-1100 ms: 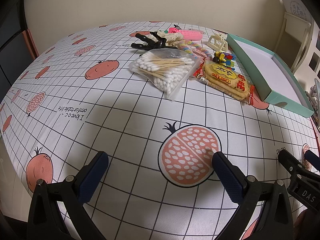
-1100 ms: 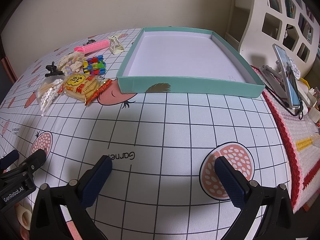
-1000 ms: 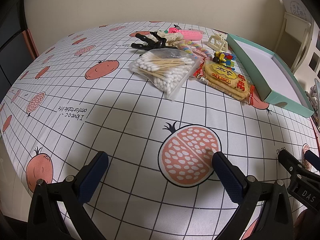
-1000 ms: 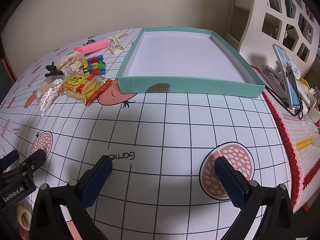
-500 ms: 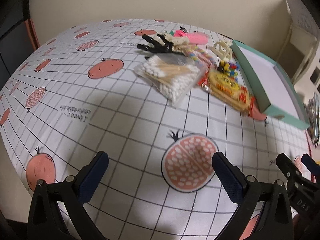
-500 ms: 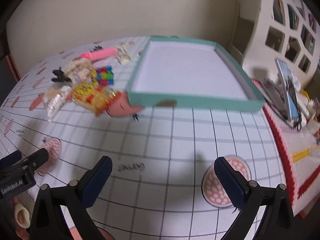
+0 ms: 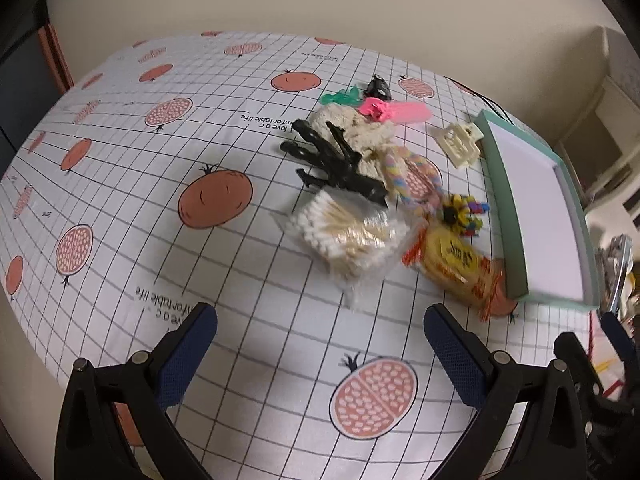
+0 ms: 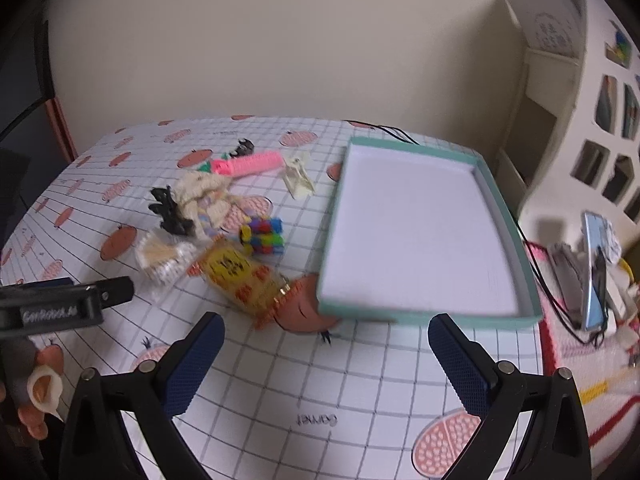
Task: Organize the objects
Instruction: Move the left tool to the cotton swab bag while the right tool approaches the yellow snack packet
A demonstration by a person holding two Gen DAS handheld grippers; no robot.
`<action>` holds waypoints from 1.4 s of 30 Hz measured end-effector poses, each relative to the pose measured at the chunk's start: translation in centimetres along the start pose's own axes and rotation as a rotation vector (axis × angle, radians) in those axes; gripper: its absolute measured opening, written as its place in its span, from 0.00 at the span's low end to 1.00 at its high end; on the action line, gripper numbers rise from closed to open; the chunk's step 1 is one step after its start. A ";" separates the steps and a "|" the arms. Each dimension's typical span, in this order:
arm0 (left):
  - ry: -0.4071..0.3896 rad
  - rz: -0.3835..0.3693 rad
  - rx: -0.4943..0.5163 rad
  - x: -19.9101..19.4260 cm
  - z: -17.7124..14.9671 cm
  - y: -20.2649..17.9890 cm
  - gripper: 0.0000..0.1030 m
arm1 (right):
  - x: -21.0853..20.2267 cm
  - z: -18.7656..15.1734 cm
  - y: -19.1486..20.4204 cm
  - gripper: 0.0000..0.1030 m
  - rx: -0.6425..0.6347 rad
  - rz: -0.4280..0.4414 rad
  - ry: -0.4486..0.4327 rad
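**Both grippers spread wide above the cloth, pile and tray ahead**

Left wrist view: your left gripper (image 7: 320, 336) hangs over the gridded tablecloth (image 7: 120, 208) with its jaws wide apart and nothing between them. At twelve o'clock lies the bag of cotton swabs (image 7: 348, 236), with the black clips (image 7: 332, 160) beyond it. At one o'clock the yellow snack packet (image 7: 456, 264) sits just beside the near corner of the teal tray (image 7: 508, 208). The pink comb (image 7: 396, 111) and cream claw clip (image 7: 460, 142) lie further back.

Right wrist view: your right gripper (image 8: 326, 340) is also spread open and holds nothing. The teal tray (image 8: 496, 188) lies at twelve to one o'clock, its white floor bare. The yellow snack packet (image 8: 244, 280) sits at eleven o'clock, touching the tray's near corner. The coloured pegs (image 8: 266, 236) lie behind it. Your left gripper (image 8: 60, 308) shows at nine o'clock.
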State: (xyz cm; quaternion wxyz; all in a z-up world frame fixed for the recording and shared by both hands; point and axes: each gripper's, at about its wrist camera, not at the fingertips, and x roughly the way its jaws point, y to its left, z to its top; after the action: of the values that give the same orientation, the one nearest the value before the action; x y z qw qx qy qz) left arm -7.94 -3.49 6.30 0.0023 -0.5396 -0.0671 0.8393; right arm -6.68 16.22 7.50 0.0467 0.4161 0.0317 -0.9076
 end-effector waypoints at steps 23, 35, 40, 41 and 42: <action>0.057 -0.035 0.028 4.7 6.6 -0.2 1.00 | 8.7 3.2 5.4 1.00 -0.187 0.121 0.141; 0.061 -0.061 0.118 6.4 6.1 -2.1 1.00 | 11.7 3.1 5.0 1.00 -0.205 0.165 0.201; 0.071 -0.046 0.144 7.1 5.7 -2.4 1.00 | 11.6 2.9 4.9 1.00 -0.217 0.166 0.189; 0.077 -0.042 0.145 7.3 5.7 -2.4 1.00 | 11.6 2.9 5.1 1.00 -0.222 0.164 0.187; 0.081 -0.036 0.145 7.4 5.5 -2.4 1.00 | 11.6 2.8 5.1 1.00 -0.225 0.166 0.187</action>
State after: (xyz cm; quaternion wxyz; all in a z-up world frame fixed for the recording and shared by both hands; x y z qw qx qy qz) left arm -16.20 -1.17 2.17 0.0593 -0.5701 -0.0158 0.8193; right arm -15.79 10.16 0.46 0.1644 0.4922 0.1028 -0.8486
